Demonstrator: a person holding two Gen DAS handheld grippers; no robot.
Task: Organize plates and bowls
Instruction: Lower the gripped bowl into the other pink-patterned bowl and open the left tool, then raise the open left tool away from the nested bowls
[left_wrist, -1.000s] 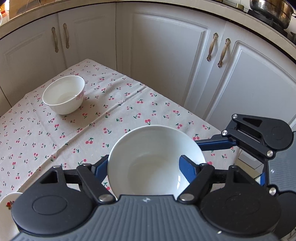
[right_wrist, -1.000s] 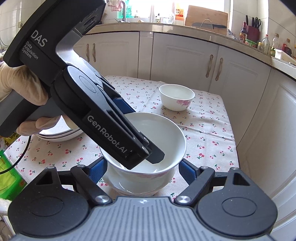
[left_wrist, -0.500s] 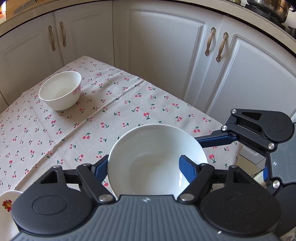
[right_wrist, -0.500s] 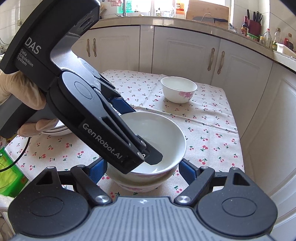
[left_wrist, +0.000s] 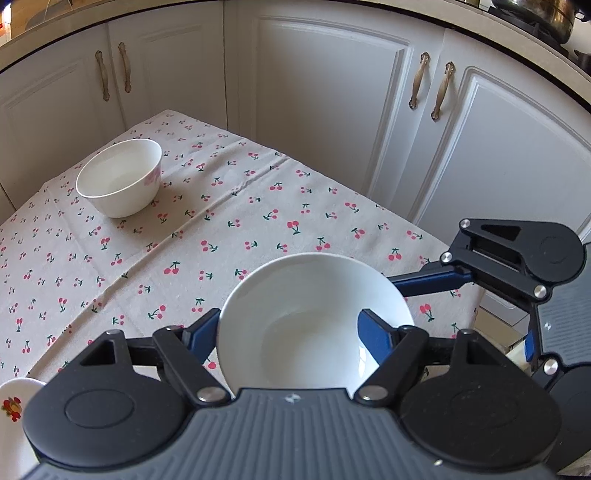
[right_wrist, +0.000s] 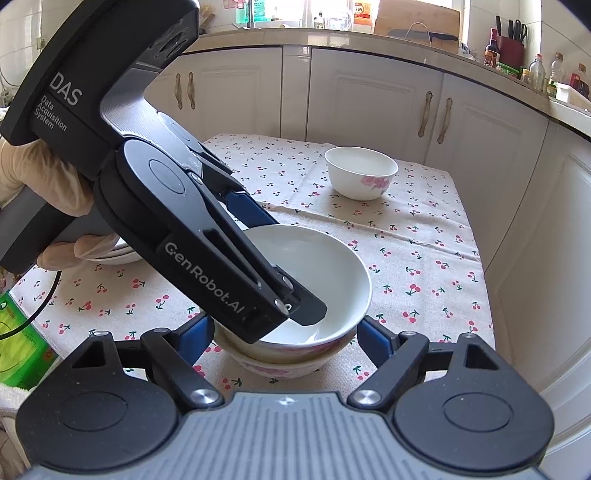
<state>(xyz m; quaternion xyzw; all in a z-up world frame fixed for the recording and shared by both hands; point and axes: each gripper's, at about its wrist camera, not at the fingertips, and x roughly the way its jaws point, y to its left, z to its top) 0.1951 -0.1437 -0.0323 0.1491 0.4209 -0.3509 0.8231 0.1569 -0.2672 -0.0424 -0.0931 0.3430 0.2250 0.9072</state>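
White kitchen cabinets (right_wrist: 373, 96) stand behind a table under a cherry-print tablecloth (left_wrist: 229, 229). Compared with a second ago, the top bowl (right_wrist: 321, 280) now sits nested in the lower bowl (right_wrist: 280, 367), and the left gripper (right_wrist: 295, 291), one finger inside its rim, has just been opening, so this stacking looks nearly finished. The right gripper (right_wrist: 286, 334) brackets the stack with its jaws apart, not pressing. A third bowl (left_wrist: 120, 177) waits beyond both jaws. The left tool reads "DAS Data Acquisition System" and "GenRobot.AI".
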